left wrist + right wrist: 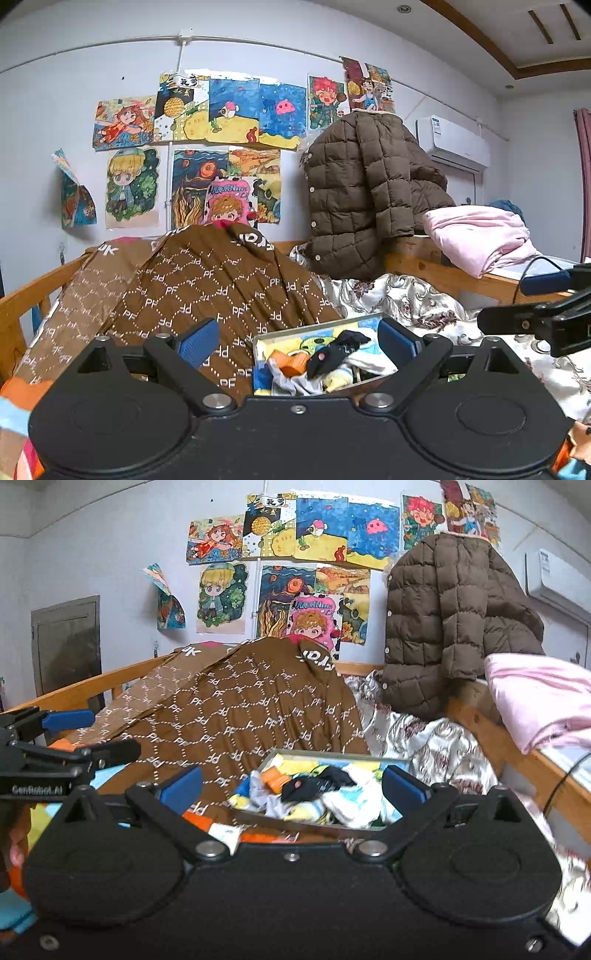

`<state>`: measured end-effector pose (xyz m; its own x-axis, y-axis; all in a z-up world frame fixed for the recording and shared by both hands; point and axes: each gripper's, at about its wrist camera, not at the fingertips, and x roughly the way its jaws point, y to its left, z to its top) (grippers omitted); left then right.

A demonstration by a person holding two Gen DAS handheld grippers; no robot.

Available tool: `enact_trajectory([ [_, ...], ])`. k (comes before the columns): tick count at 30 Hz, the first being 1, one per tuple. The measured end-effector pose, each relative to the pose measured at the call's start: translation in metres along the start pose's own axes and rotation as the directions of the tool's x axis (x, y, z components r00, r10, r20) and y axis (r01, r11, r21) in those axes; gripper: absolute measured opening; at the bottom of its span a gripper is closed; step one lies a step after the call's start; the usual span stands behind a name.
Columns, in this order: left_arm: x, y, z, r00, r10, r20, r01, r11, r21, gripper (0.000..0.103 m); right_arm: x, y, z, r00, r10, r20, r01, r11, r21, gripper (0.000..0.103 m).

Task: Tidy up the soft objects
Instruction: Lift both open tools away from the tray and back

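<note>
A shallow tray (317, 329) (334, 755) lies on the bed and holds a heap of small soft items: a black sock (334, 352) (314, 784), an orange piece (291, 363) (274, 776), and white and yellow pieces. My left gripper (299, 341) is open and empty, just in front of the tray. My right gripper (291, 784) is open and empty, also just in front of the tray. The right gripper shows at the right edge of the left wrist view (535, 321). The left gripper shows at the left edge of the right wrist view (70, 734).
A brown patterned quilt (207, 288) (240, 709) is heaped left of the tray. A brown padded jacket (365, 192) (450, 620) hangs over the wooden bed rail (417, 258). A pink folded cloth (480, 232) (539, 698) lies at right. A floral sheet (406, 299) covers the bed.
</note>
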<state>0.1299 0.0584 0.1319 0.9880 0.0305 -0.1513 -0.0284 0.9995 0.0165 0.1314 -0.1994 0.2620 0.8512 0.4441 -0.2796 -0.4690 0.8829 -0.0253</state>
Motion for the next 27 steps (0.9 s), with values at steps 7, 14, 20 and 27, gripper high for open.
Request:
enact_trajectory([
  [7,-0.027,-0.009,-0.017,0.999,0.0,-0.032,-0.001,1.0,-0.002,0.094,-0.04,0.001,-0.03,1.0,-0.013,0.01,0.012,0.998,0.064,0.102],
  [14,-0.037,-0.017,-0.036,0.997,-0.019,-0.08,0.018,1.0,-0.006,0.094,-0.055,-0.012,-0.055,0.999,-0.04,-0.017,0.041,0.996,0.08,0.102],
  [20,-0.038,-0.025,-0.049,0.993,-0.01,-0.117,0.008,1.0,-0.018,0.094,-0.047,-0.02,-0.071,0.997,-0.06,-0.04,0.064,0.992,0.111,0.102],
  [27,-0.045,-0.034,-0.058,0.992,0.008,-0.126,-0.009,1.0,-0.002,0.095,-0.039,-0.014,-0.087,0.995,-0.09,-0.034,0.094,0.985,0.148,0.102],
])
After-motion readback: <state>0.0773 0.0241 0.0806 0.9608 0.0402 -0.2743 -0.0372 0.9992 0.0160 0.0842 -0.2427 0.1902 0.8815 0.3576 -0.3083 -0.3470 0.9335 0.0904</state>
